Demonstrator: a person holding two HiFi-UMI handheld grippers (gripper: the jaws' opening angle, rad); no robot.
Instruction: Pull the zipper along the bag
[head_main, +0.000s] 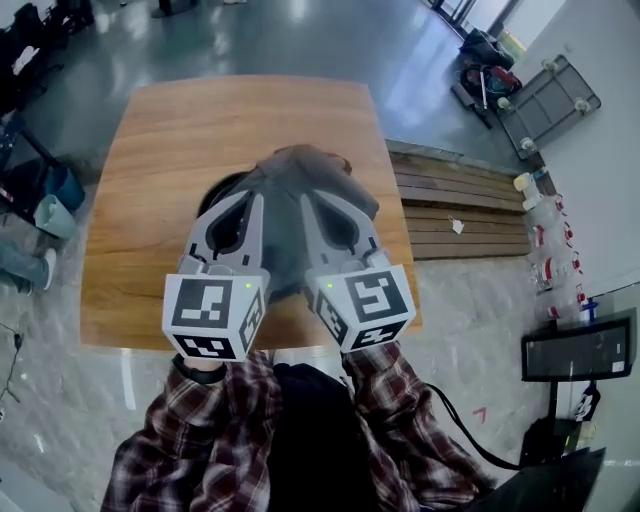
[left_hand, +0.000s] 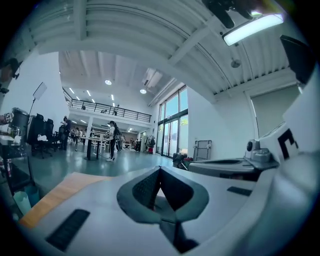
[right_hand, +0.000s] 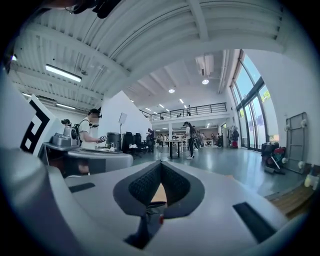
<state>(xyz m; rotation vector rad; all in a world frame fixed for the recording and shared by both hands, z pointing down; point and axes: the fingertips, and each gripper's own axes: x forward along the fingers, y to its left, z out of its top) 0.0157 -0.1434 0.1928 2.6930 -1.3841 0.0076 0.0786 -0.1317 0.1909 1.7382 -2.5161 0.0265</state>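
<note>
While held side by side above the table (head_main: 160, 170) | left gripper (left_hand: 160, 172): jaws together, empty | right gripper (right_hand: 161, 167): same | bag (head_main: 310, 165): mid-table, beneath them | bare wood left and beyond, to the edges

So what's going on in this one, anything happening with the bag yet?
A person holds a gripper in each hand over a grey bag lying on the wooden table. The left claw and right claw are both closed with nothing between them, and their cameras look out across the room, not down at the bag. Neither has hold of the bag, so no zipper pulling is under way.
</note>
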